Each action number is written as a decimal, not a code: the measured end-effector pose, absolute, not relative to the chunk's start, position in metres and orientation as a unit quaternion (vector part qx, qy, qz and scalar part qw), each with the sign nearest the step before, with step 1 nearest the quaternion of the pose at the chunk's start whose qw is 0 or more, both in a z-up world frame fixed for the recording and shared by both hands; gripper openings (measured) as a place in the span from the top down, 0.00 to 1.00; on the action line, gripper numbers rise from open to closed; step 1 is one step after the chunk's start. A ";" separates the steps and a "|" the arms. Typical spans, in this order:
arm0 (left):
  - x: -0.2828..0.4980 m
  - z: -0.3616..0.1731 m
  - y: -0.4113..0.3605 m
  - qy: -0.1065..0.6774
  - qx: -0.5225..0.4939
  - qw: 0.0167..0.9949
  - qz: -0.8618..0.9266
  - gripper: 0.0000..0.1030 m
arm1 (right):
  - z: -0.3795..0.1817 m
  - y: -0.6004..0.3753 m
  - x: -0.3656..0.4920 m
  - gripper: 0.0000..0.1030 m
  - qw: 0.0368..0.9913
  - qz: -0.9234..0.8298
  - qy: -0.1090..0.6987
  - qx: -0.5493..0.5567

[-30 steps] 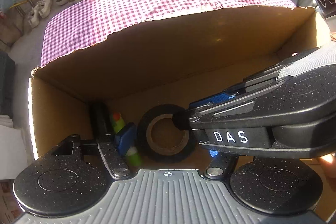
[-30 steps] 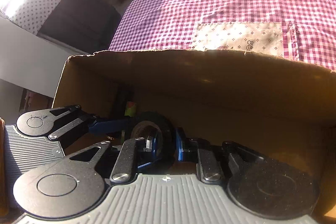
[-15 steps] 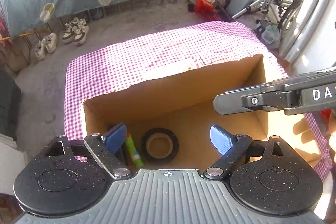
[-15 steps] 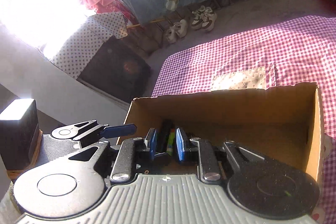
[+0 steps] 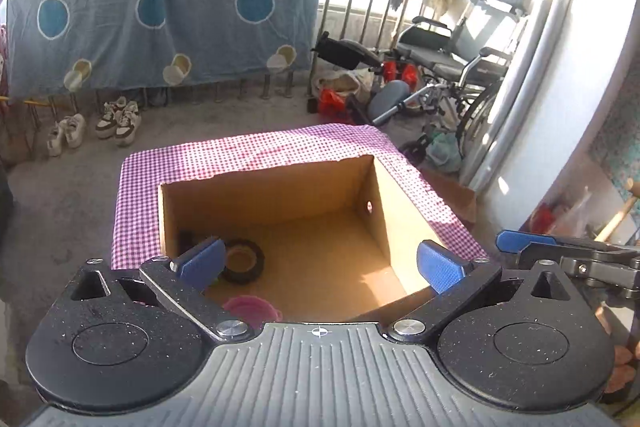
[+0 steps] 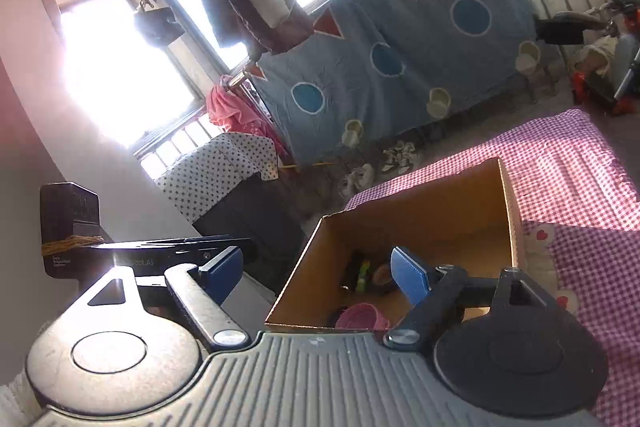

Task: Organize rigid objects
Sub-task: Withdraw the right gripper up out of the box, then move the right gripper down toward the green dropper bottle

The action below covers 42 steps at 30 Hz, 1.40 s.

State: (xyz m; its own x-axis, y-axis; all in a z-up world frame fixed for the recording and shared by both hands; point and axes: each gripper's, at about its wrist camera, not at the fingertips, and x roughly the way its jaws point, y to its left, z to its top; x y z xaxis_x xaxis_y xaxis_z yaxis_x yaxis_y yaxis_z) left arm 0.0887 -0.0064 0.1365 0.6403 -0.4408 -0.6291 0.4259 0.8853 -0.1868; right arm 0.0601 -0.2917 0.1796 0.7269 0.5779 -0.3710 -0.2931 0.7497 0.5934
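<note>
Both hand-held grippers, left (image 5: 318, 261) and right (image 6: 316, 277), hang wide open and empty above the cardboard box (image 5: 280, 195), where tape roll (image 5: 242, 261), pink cup (image 5: 250, 309) and marker (image 6: 363, 273) already lie; nothing visibly awaits

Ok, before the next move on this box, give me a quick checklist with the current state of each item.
1. Left gripper open, nothing held: ok.
2. Right gripper open, nothing held: ok.
3. Both grippers clear above the cardboard box: ok.
4. Tape roll lying flat in the box's left corner: ok.
5. Pink cup inside the box: ok; upright or not: cannot tell.
6. More items waiting outside the box: cannot tell.
</note>
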 end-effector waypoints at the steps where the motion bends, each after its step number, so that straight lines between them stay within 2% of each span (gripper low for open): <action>1: 0.081 0.132 -0.006 0.353 -0.015 0.905 -0.239 0.01 | 0.175 -0.288 0.052 0.06 0.898 0.233 0.281 0.245; 5: 0.054 0.107 0.000 0.369 -0.048 0.901 -0.222 0.01 | 0.158 -0.268 0.024 0.00 0.917 0.190 0.300 0.181; 12: 0.023 0.061 0.011 0.402 -0.083 0.893 -0.186 0.01 | 0.136 -0.236 -0.005 0.00 0.937 0.120 0.317 0.084; 18: 0.011 0.053 0.004 0.396 -0.082 0.899 -0.170 0.00 | 0.123 -0.230 -0.016 0.00 0.940 0.090 0.324 0.053; 34: 0.012 0.036 -0.031 0.342 -0.077 0.914 -0.202 0.00 | 0.099 -0.263 -0.010 0.00 0.942 0.027 0.331 0.040; 42: 0.017 0.025 -0.041 0.351 -0.066 0.908 -0.218 0.00 | 0.095 -0.283 -0.009 0.00 0.948 0.063 0.296 0.100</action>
